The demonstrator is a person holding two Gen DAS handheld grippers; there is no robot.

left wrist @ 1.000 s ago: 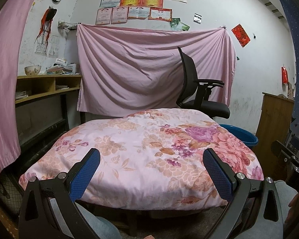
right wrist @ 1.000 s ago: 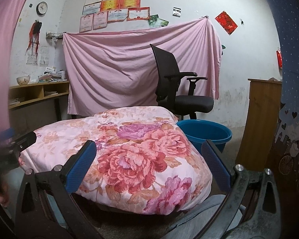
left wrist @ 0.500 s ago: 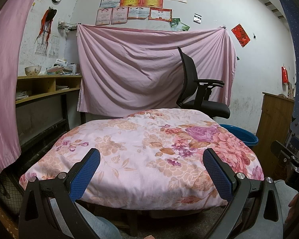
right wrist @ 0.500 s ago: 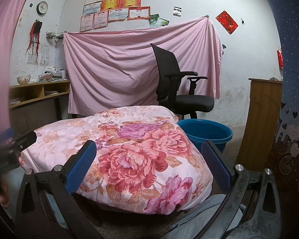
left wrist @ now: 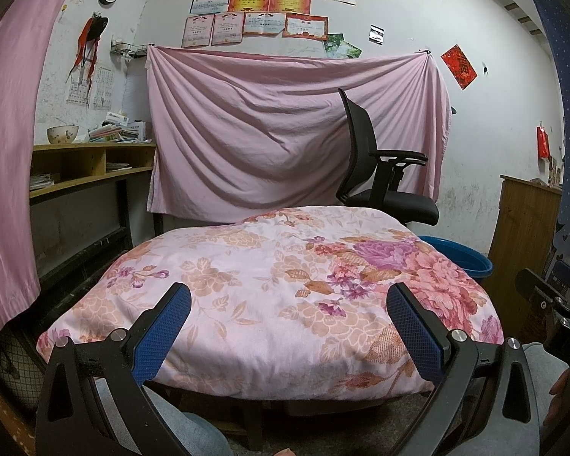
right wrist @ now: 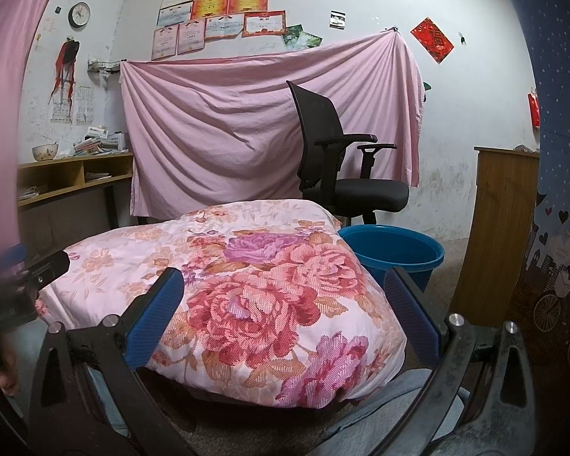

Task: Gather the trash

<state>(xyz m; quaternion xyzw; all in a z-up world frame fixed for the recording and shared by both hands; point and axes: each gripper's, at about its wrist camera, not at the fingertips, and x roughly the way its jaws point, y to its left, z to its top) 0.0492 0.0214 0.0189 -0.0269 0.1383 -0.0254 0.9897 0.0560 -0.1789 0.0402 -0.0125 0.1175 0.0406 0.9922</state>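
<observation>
No trash shows in either view. My left gripper [left wrist: 287, 296] is open and empty, held low in front of a floral quilt [left wrist: 269, 288] that covers a low surface. My right gripper [right wrist: 279, 285] is open and empty too, in front of the quilt's right end [right wrist: 254, 296]. A blue plastic basin [right wrist: 393, 254] stands on the floor just right of the quilt; its rim also shows in the left wrist view [left wrist: 459, 256]. The right gripper's body shows at the right edge of the left wrist view [left wrist: 551, 311].
A black office chair [right wrist: 342, 174] stands behind the quilt before a hanging pink sheet [left wrist: 285, 133]. A wooden shelf desk [left wrist: 79, 167] with a bowl and papers is at the left. A wooden cabinet [right wrist: 497, 220] is at the right. My knees show at the bottom.
</observation>
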